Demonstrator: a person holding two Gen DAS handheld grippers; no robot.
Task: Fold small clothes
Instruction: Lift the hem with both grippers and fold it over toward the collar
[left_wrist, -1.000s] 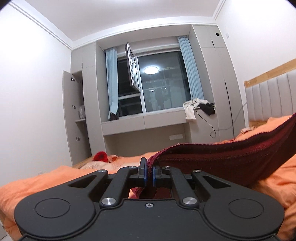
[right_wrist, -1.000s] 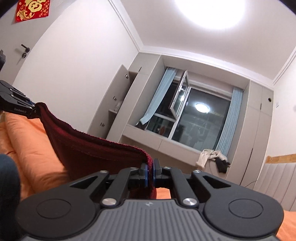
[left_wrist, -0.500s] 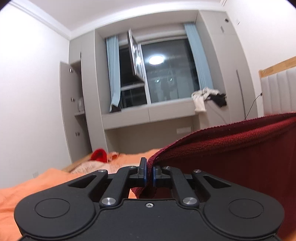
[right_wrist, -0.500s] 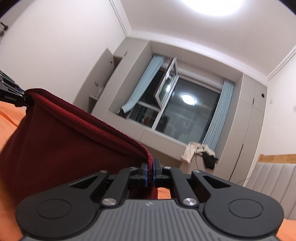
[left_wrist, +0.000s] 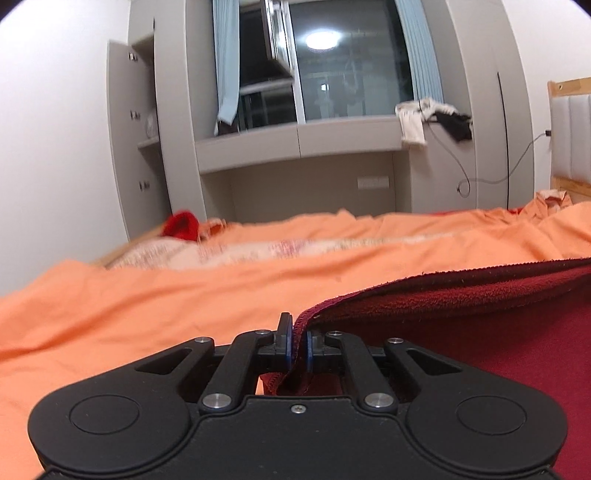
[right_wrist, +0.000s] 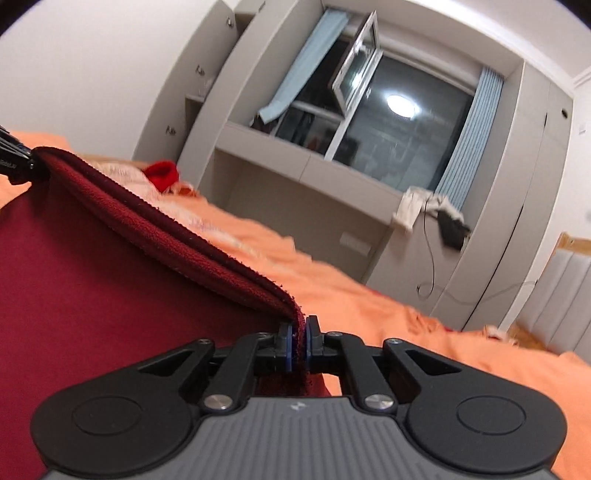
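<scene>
A dark red knitted garment (left_wrist: 461, 317) is held by both grippers over the orange bed cover (left_wrist: 147, 302). My left gripper (left_wrist: 297, 345) is shut on one corner of its edge; the cloth stretches away to the right. My right gripper (right_wrist: 297, 345) is shut on the other corner; the garment (right_wrist: 110, 280) spreads to the left, and the left gripper (right_wrist: 14, 162) shows at its far end. The garment's hem runs taut between the two grippers, low over the bed.
A bright red item (left_wrist: 181, 225) and a pale patterned cloth (left_wrist: 221, 251) lie at the far side of the bed. Grey wardrobes and a window shelf (left_wrist: 295, 144) with clothes (left_wrist: 428, 118) stand behind. A padded headboard (right_wrist: 561, 295) is at the right.
Both grippers have come down and tilted forward with the garment. The garment hung high in the air before; now it lies low over the bed cover.
</scene>
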